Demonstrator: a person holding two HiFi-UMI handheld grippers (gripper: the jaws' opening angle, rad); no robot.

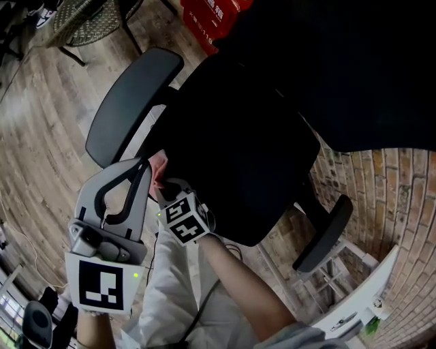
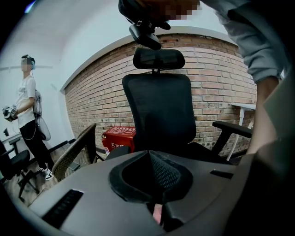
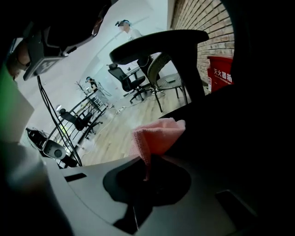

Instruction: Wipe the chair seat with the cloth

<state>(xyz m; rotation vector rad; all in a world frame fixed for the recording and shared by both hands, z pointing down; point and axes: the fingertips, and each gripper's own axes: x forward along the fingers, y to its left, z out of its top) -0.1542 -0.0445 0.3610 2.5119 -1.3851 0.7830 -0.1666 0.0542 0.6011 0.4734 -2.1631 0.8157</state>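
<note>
A black office chair stands below me, its seat point(image 1: 238, 163) dark and wide, its backrest point(image 2: 159, 110) upright before the brick wall. A pink cloth point(image 1: 159, 167) point(image 3: 156, 136) sits at the seat's left edge, just behind the left armrest point(image 1: 133, 102). My right gripper point(image 1: 163, 183) point(image 3: 147, 170) is shut on the cloth, which sticks up out of its jaws. My left gripper point(image 1: 142, 165) point(image 2: 150, 159) hovers right beside it, jaws shut, tips meeting, nothing visible between them. It faces the backrest from the chair's front.
The right armrest point(image 1: 323, 235) juts out at the seat's far side. A red box point(image 1: 211, 17) and a wicker chair point(image 1: 88, 20) stand on the wooden floor behind. A white table point(image 1: 361, 300) is by the brick wall. A person point(image 2: 27, 115) stands at the left.
</note>
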